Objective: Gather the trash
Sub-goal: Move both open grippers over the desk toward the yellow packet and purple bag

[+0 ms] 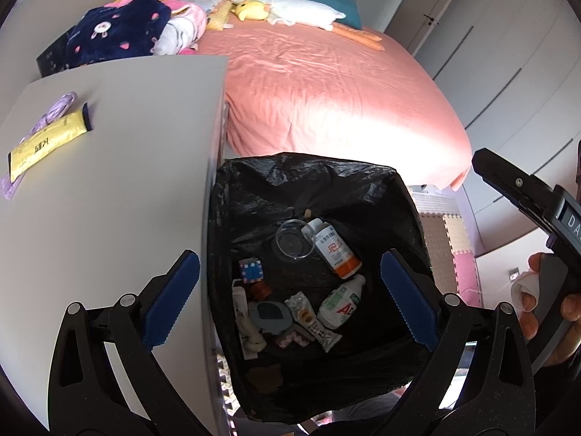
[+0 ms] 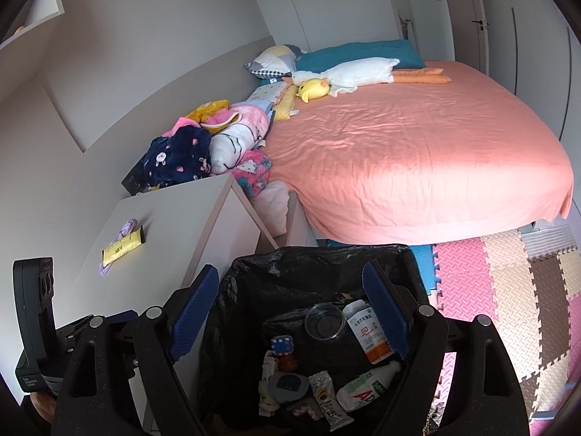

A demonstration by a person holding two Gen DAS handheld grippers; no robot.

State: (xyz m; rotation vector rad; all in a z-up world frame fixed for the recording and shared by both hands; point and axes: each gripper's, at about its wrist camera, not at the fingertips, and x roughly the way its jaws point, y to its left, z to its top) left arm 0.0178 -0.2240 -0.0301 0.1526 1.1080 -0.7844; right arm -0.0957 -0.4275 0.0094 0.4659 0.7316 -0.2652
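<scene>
Both grippers hung over the trash bin (image 1: 406, 196), which stood on the floor between the white bedside table (image 1: 127, 167) and the pink bed (image 1: 326, 91), lined with one black bag. The left gripper (image 1: 290, 298) had its two blue-padded fingers spread wide with nothing between them, and the right gripper (image 2: 290, 312) was the same, wide apart and empty.

Inside the bin I counted two bottles: one white with an orange base (image 1: 332, 249) and one white with green and red print (image 1: 341, 303). Beside the first lay one clear plastic cup (image 1: 294, 239). There was also one small blue-and-white cube (image 1: 250, 269), one grey rounded piece (image 1: 270, 316), and two thin snack wrappers (image 1: 314, 321) lying near the bottom, plus some smaller bits I could not make out.

On the table one yellow wrapper (image 1: 49, 141) was lying flat, resting partly on one coil of purple cord (image 1: 58, 107).

On the bed there were two soft toys, a white goose (image 2: 359, 72) and a yellow duck (image 2: 314, 89), touching each other near the pillows.
</scene>
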